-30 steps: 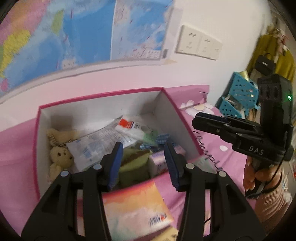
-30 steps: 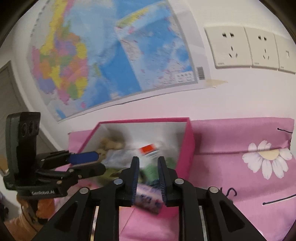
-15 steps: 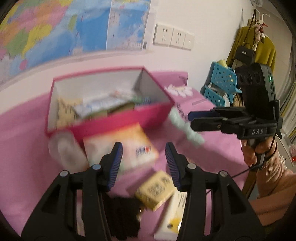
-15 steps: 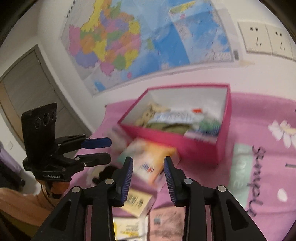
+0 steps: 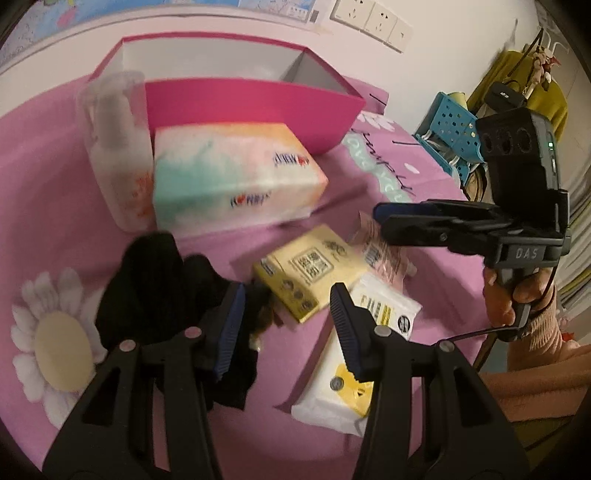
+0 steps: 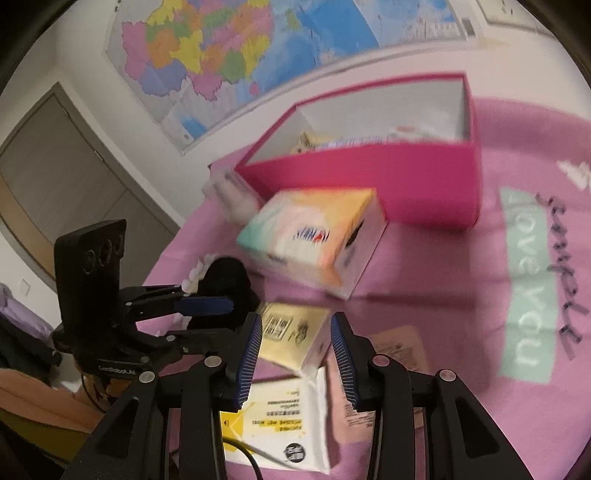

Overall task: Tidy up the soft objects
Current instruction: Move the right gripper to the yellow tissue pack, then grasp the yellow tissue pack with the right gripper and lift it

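Note:
A pink box [image 5: 251,107] on the pink bedspread holds a teddy bear [image 6: 306,142] and packets. In front of it lie a large pastel tissue pack [image 5: 229,177], a yellow tissue pack [image 5: 306,273], a white wipes pack [image 5: 362,354], a pink packet [image 5: 384,254] and a black cloth [image 5: 159,288]. My left gripper [image 5: 287,306] is open and empty above the yellow pack's near edge, next to the black cloth. My right gripper [image 6: 295,332] is open and empty; the yellow tissue pack [image 6: 291,339] shows in its gap but lies on the bed below. In the left wrist view, the right gripper [image 5: 384,218] hovers over the pink packet.
A translucent bottle [image 5: 114,147] stands at the box's left front corner. Blue perforated baskets [image 5: 450,125] sit beyond the bed's right edge. A map [image 6: 258,48] and wall sockets [image 5: 369,22] are behind the box. A door [image 6: 66,177] is on the left.
Both grippers have drawn back from over the box and sunk toward the packets in front of it. The right gripper's jaws have widened; the left jaws look the same.

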`<state>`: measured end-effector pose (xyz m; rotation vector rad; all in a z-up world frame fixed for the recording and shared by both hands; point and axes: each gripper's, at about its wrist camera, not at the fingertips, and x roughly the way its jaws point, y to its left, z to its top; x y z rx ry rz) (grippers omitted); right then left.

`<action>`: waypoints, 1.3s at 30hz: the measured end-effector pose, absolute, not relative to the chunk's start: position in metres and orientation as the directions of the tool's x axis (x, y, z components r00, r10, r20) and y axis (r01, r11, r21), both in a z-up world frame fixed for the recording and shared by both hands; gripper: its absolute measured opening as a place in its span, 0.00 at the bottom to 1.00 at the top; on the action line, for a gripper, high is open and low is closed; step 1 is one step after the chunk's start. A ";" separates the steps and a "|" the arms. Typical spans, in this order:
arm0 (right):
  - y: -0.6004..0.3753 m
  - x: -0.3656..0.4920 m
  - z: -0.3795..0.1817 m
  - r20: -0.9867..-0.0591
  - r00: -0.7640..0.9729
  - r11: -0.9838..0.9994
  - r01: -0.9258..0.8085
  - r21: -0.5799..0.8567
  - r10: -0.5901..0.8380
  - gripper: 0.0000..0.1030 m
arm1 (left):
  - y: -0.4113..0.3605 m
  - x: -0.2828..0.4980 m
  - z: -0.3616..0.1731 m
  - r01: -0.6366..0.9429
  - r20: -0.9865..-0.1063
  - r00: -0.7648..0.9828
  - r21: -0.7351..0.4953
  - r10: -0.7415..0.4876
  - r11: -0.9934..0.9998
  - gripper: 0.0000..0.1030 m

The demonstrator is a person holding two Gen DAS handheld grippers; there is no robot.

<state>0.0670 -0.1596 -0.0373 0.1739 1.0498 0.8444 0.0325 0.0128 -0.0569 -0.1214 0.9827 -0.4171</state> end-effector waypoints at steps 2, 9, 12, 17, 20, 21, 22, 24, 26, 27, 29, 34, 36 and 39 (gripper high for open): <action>-0.155 0.067 -0.045 -0.704 0.211 0.687 -0.523 0.505 0.678 0.38 | 0.010 0.030 -0.057 0.295 -0.782 0.482 -0.281 -0.396 0.913 0.49; -0.147 0.071 -0.058 -0.713 0.194 0.690 -0.509 0.514 0.674 0.38 | -0.001 0.028 -0.059 0.328 -0.788 0.447 -0.297 -0.424 0.897 0.49; -0.144 0.072 -0.062 -0.713 0.185 0.687 -0.510 0.518 0.676 0.38 | -0.006 0.030 -0.063 0.336 -0.793 0.425 -0.309 -0.436 0.889 0.48; -0.143 0.071 -0.068 -0.713 0.187 0.688 -0.507 0.519 0.676 0.37 | -0.005 0.037 -0.070 0.323 -0.804 0.397 -0.328 -0.442 0.888 0.48; -0.145 0.069 -0.067 -0.713 0.196 0.691 -0.510 0.513 0.674 0.35 | -0.005 0.038 -0.068 0.319 -0.799 0.404 -0.332 -0.444 0.888 0.49; -0.146 0.069 -0.067 -0.712 0.197 0.691 -0.509 0.514 0.674 0.35 | -0.005 0.037 -0.068 0.317 -0.799 0.406 -0.331 -0.443 0.889 0.48; -0.146 0.068 -0.066 -0.712 0.199 0.691 -0.510 0.512 0.674 0.35 | -0.004 0.037 -0.068 0.317 -0.799 0.407 -0.331 -0.442 0.889 0.48; -0.147 0.067 -0.065 -0.710 0.207 0.693 -0.513 0.507 0.673 0.34 | -0.005 0.036 -0.067 0.317 -0.798 0.411 -0.328 -0.441 0.890 0.48; -0.148 0.066 -0.062 -0.708 0.214 0.693 -0.517 0.503 0.673 0.34 | -0.006 0.035 -0.065 0.320 -0.795 0.417 -0.326 -0.441 0.890 0.48; -0.149 0.065 -0.061 -0.706 0.218 0.693 -0.518 0.502 0.674 0.34 | -0.008 0.036 -0.064 0.323 -0.792 0.420 -0.327 -0.444 0.888 0.48; -0.151 0.064 -0.059 -0.703 0.224 0.693 -0.519 0.501 0.675 0.34 | -0.009 0.035 -0.061 0.329 -0.784 0.429 -0.327 -0.449 0.886 0.48; -0.155 0.062 -0.051 -0.696 0.246 0.695 -0.528 0.488 0.675 0.34 | -0.011 0.033 -0.051 0.347 -0.770 0.454 -0.310 -0.447 0.885 0.48; -0.157 0.061 -0.048 -0.694 0.257 0.699 -0.530 0.480 0.672 0.34 | -0.011 0.032 -0.049 0.354 -0.766 0.459 -0.307 -0.450 0.883 0.48; -0.159 0.060 -0.044 -0.689 0.270 0.701 -0.531 0.476 0.673 0.34 | -0.012 0.032 -0.045 0.360 -0.761 0.468 -0.301 -0.450 0.883 0.48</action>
